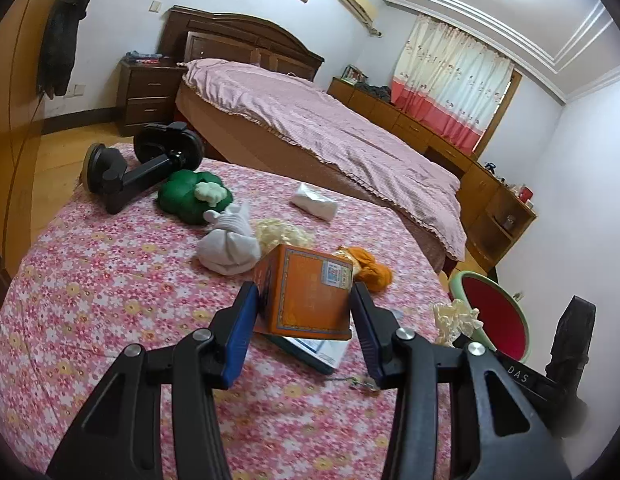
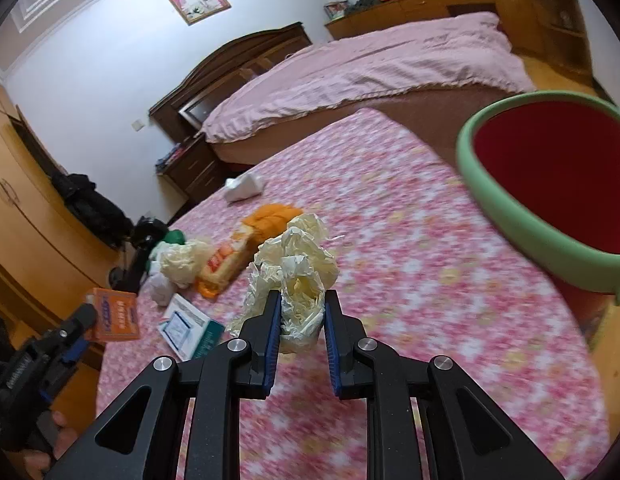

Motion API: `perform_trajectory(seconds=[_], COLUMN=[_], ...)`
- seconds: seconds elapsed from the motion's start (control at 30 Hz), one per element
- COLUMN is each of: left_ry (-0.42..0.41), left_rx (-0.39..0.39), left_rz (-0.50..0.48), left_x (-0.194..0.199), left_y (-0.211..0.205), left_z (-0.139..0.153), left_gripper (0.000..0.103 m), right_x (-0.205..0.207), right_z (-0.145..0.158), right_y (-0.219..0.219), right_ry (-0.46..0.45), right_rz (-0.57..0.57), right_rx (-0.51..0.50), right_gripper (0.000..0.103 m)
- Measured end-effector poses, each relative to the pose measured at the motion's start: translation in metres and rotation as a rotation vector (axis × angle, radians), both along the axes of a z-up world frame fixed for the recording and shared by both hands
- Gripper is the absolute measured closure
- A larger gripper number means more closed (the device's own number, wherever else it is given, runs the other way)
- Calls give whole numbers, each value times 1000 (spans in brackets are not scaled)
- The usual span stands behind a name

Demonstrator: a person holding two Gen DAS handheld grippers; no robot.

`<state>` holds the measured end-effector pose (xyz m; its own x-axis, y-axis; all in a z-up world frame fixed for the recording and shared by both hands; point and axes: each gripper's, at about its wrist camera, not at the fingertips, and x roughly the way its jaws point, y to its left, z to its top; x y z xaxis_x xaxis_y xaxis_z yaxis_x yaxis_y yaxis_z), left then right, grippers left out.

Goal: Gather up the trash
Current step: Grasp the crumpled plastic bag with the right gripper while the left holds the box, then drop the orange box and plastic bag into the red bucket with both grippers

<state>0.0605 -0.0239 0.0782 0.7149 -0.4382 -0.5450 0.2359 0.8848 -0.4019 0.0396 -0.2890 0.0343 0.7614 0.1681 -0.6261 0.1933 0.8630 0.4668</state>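
Right gripper: the black two-finger right gripper (image 2: 300, 318) with blue pads is clenched on a crumpled ball of pale yellow plastic wrap (image 2: 294, 276), held clear above the pink floral bedspread (image 2: 410, 280), apparently so it can be carried rather than dragged.

Left gripper: the matching left gripper (image 1: 304, 312) grasps an orange cardboard box (image 1: 306, 292) by its two side faces, tilted and lifted off the cloth; gripping the flat sides looks like the steadiest hold on a rigid carton.

Bin: a red waste bin with a pale green rim (image 2: 506, 216) stands beside the bedspread's edge, mouth open and near the right gripper, a likely destination for both loads.

Look of the trash: the wrap is thin, creased and springy, bulging out above the pads; the box is square-cornered, printed, with a sticker on one face.

Still on the bedspread: a second yellowish wad (image 1: 282, 234), an orange cloth bundle (image 1: 370, 266), a white rolled cloth (image 1: 230, 246), a white tissue packet (image 1: 313, 202), a flat white-and-teal booklet (image 2: 188, 330), a green plush toy (image 1: 192, 196).

Progress: judged early, with most items uncollected.
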Motion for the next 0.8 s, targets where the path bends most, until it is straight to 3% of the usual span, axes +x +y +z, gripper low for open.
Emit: perform_trajectory(seconds=[0.43, 0.8], left_ry=[-5, -4], left_rx=[18, 67], left_rz=[-89, -270], left_x=[-17, -9], left_y=[-37, -117], left_z=[11, 21], left_gripper=[55, 55], right_x=[-60, -90], right_z=[24, 33], right_y=[-49, -106], right_ry=[-80, -101], right_rz=[-101, -228], right_rx=[42, 47], right_gripper=[83, 83])
